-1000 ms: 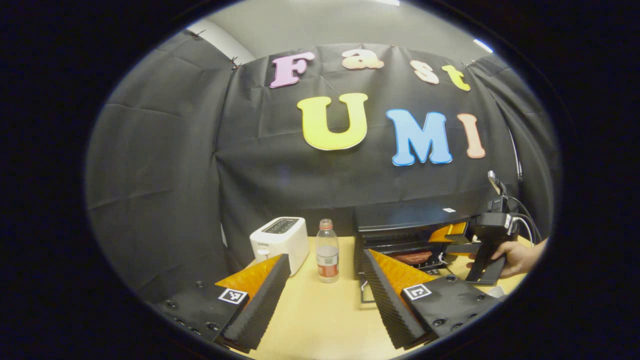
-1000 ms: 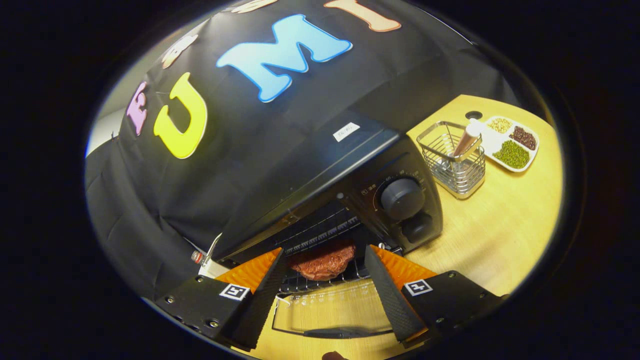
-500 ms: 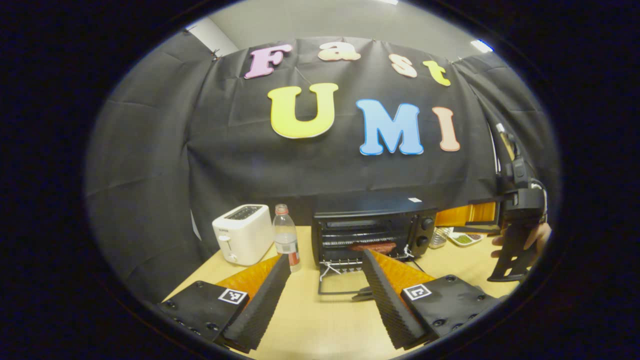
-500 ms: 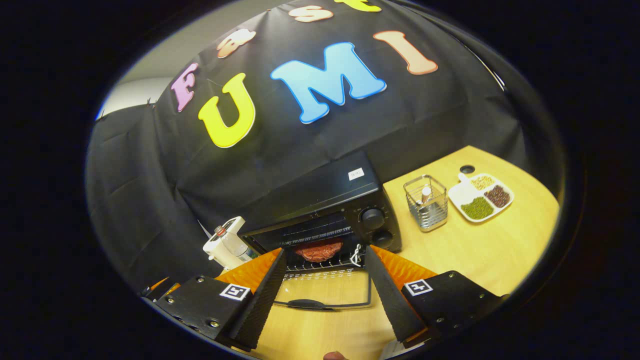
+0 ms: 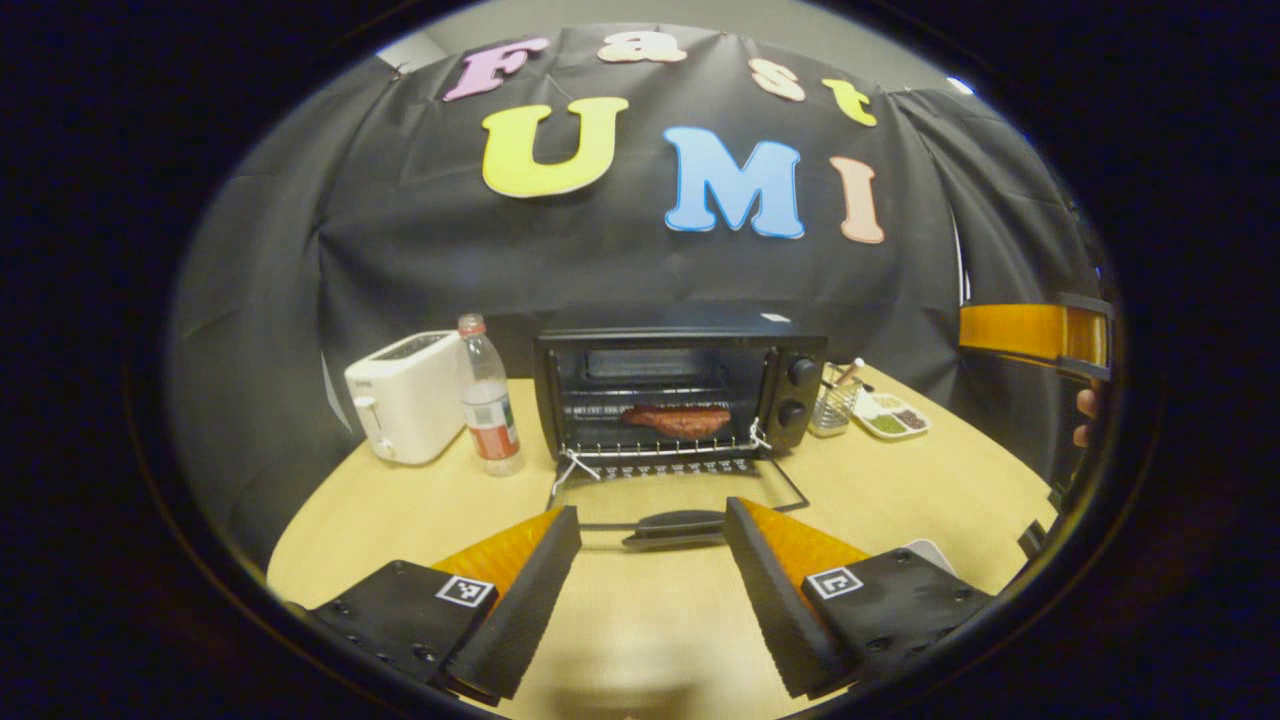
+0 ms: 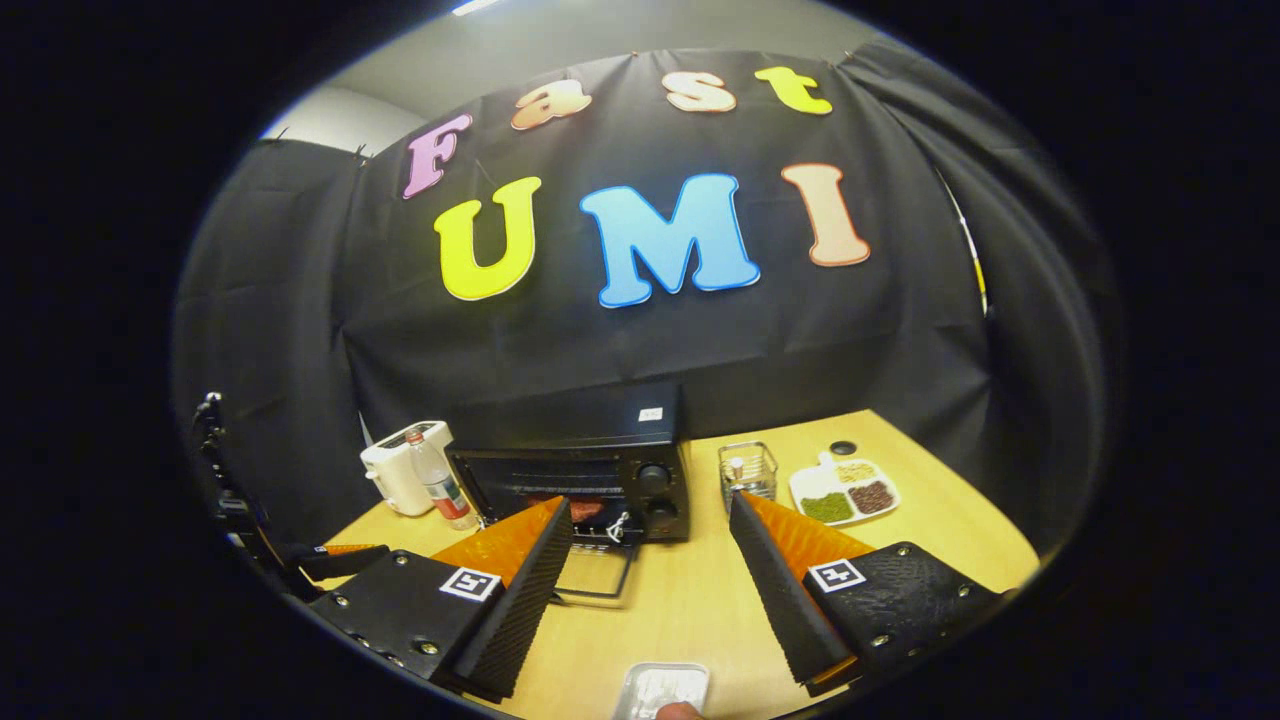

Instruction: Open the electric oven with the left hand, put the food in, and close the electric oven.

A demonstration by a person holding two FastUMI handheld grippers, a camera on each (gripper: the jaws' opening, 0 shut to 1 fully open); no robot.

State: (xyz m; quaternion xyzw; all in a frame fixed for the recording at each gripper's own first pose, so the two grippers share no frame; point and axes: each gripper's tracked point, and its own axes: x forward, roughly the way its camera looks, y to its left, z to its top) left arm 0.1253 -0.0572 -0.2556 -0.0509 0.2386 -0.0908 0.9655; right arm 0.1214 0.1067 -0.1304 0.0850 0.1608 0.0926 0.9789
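Note:
The black electric oven (image 5: 680,385) stands at the middle back of the wooden table (image 5: 400,510). Its glass door (image 5: 680,495) lies folded down flat, handle toward me. A brown piece of meat (image 5: 678,420) rests on the wire rack inside. My left gripper (image 5: 652,512) is open and holds nothing, hovering just in front of the door handle. The right gripper (image 5: 1030,332) shows at the far right edge, high above the table. In the right gripper view, my right gripper (image 6: 650,503) is open with nothing held, well back from the oven (image 6: 590,470), with the meat (image 6: 588,510) partly behind one finger.
A white toaster (image 5: 405,395) and a plastic bottle (image 5: 488,400) stand left of the oven. A wire basket (image 5: 835,405) and a white divided plate of beans (image 5: 890,418) sit to its right. A small silver tray (image 6: 660,690) lies at the table's near edge.
The right gripper has pulled up and far back from the oven, leaving the meat on the rack. The left gripper has swung right and back until it faces the open door.

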